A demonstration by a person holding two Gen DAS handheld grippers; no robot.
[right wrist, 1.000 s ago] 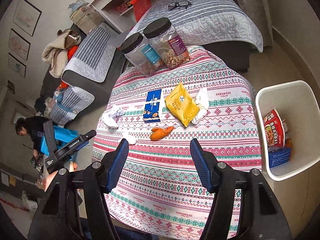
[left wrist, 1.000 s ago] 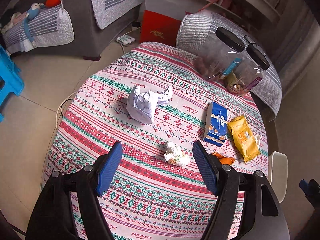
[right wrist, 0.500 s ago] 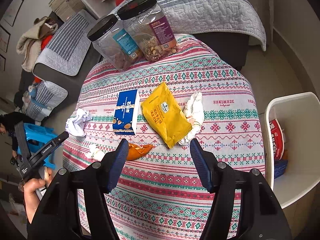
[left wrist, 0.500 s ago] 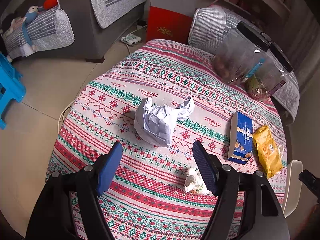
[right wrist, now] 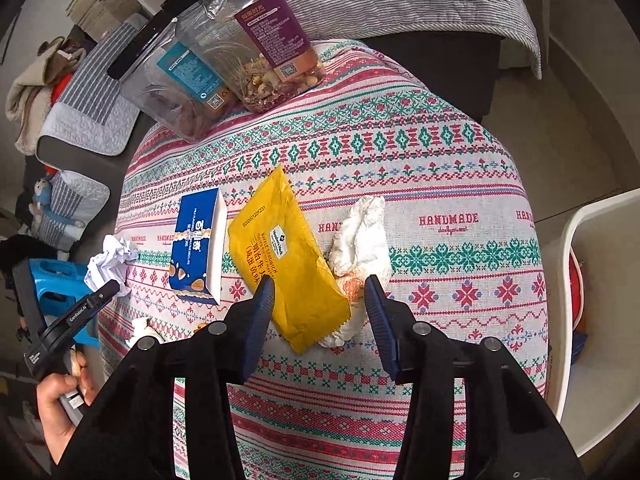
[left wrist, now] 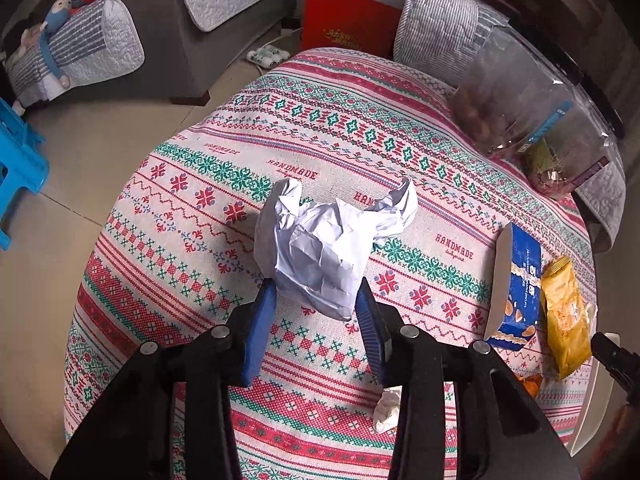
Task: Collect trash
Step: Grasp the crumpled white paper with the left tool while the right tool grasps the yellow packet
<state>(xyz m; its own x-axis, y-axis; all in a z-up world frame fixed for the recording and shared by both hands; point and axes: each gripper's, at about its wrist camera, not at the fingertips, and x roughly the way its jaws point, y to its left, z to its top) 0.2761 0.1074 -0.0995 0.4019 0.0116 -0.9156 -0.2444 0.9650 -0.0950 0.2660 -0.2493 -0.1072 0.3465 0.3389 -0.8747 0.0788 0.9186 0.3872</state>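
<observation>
Left gripper (left wrist: pixel 316 300): jaws closing around crumpled white paper ball (left wrist: pixel 320 248), blue ribbed pads at its creased sides, on woven patterned tabletop (left wrist: pixel 180 280). Right gripper (right wrist: pixel 319 294): jaws closing, half-open, straddling glossy yellow snack wrapper (right wrist: pixel 286 260) beside wadded white tissue (right wrist: pixel 362 236); contact unclear.

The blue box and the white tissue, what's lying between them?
The yellow packet lies between the blue box and the white tissue, its edge over the tissue. The right wrist view shows it.
</observation>
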